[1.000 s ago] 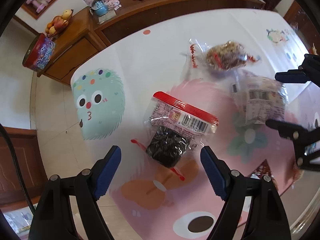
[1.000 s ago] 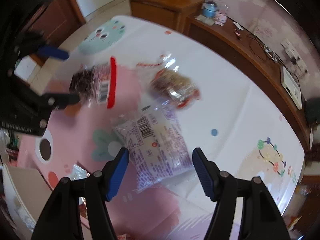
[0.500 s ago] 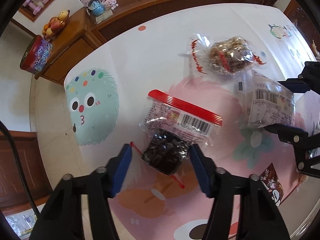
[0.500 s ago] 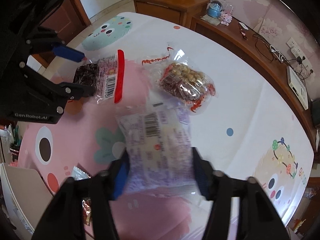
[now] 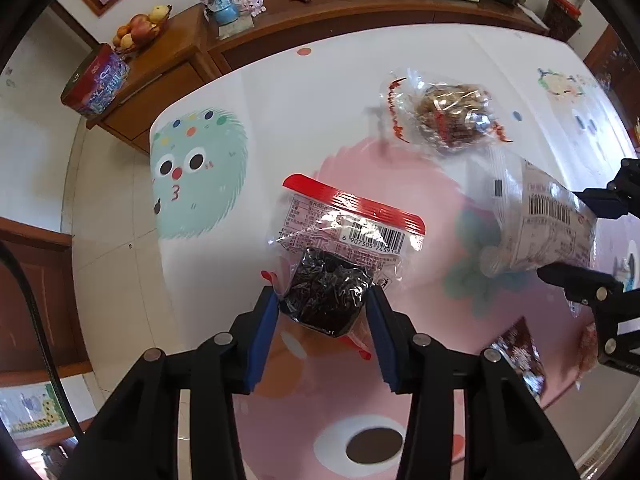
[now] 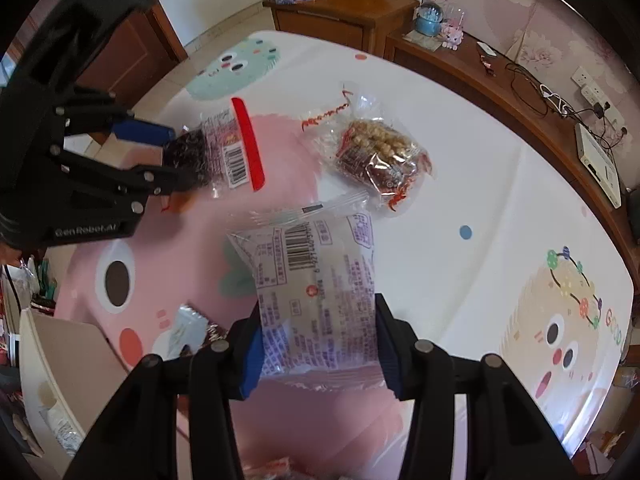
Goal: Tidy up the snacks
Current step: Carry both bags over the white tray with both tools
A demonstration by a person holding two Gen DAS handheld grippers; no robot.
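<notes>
Both grippers clamped, 2 snack bags picked.

My left gripper, jaws just closing, pinches the dark snack bag near me; my right gripper squeezes the white bag. Next I lift both; the nut bag waits far on the table.

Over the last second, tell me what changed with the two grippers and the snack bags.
Both grippers have just been closing. The left gripper went from open around the dark snack bag to pinching its dark end. The right gripper closed on the white packet. The nut bag stayed on the table, untouched.
</notes>
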